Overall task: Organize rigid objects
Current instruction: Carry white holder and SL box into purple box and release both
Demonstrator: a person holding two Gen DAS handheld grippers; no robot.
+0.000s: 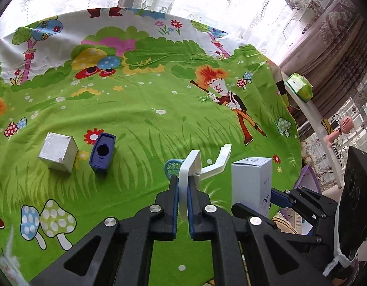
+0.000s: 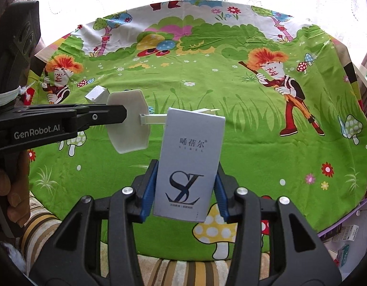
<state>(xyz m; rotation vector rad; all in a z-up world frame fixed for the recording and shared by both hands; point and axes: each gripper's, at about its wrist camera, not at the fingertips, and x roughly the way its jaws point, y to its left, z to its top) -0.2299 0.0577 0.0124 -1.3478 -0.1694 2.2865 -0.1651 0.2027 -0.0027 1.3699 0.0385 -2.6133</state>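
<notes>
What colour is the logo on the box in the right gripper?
Dark navy, on the pale grey-white box; the right wrist view shows it best.

Green cartoon-printed cloth table cover [image 1: 145,109] – matt, lightly creased. Tall white cardboard box [image 2: 189,166] – smooth, slight sheen. White plastic stand with flat plate [image 2: 128,121] – smooth, matt. Small silver foil-faced cube box [image 1: 58,152] – dull, wrinkled. Dark blue plastic case [image 1: 102,153] – smooth.

The tall white cardboard box [image 2: 188,166] carries three Chinese characters, "晞蓓尔", with a small registered mark, above a line of spaced Latin capitals too small to read. Below them stands a large dark interlaced "SL" monogram and a line of tiny print, illegible. The side of the black plastic left gripper [image 2: 125,116] reads "GenRobot.AI" in pale letters.
</notes>
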